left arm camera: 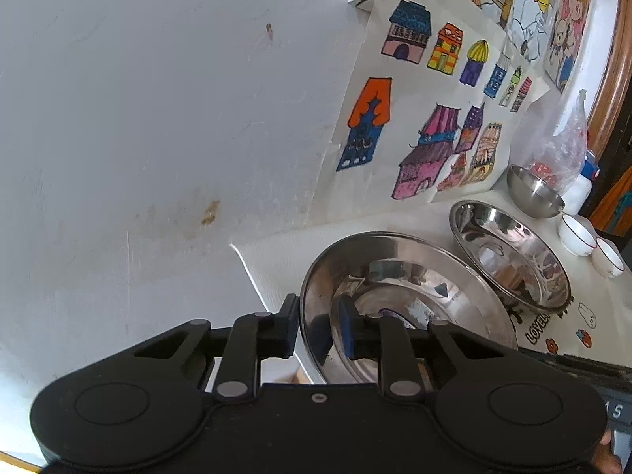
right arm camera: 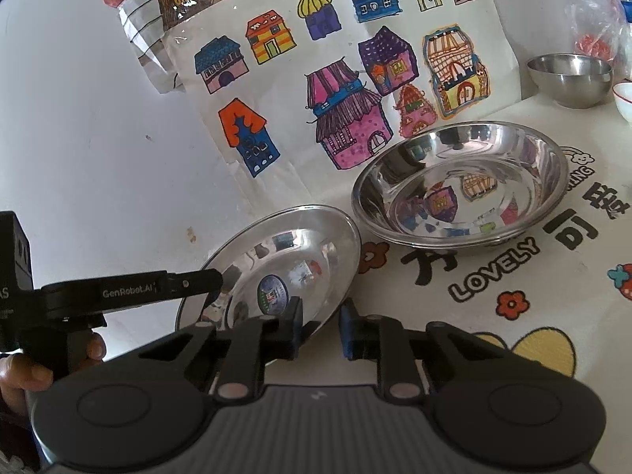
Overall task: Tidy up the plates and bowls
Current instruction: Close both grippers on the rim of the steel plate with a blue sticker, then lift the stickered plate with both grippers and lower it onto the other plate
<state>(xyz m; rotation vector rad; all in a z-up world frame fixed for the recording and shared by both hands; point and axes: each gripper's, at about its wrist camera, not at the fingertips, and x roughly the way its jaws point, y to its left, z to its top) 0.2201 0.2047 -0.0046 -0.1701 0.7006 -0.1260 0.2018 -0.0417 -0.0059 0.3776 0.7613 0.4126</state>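
Steel plate (right arm camera: pixel 284 272) tilted, raised off patterned tablecloth (right arm camera: pixel 513 276), hollow facing wall. Left gripper (left arm camera: pixel 316 328) clamped on left rim, right gripper (right arm camera: pixel 320 330) clamped on near-right rim. Second plate (right arm camera: pixel 462 181) flat, just beside.

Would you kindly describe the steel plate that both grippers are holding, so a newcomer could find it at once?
Start at the white wall with the taped-up drawings of colourful houses; below it lies the cartoon-printed tablecloth. At its left end is the shiny shallow steel plate, clamped at opposite rims by the left gripper and right gripper. Unlike the deeper steel basin beside it, it is tilted.
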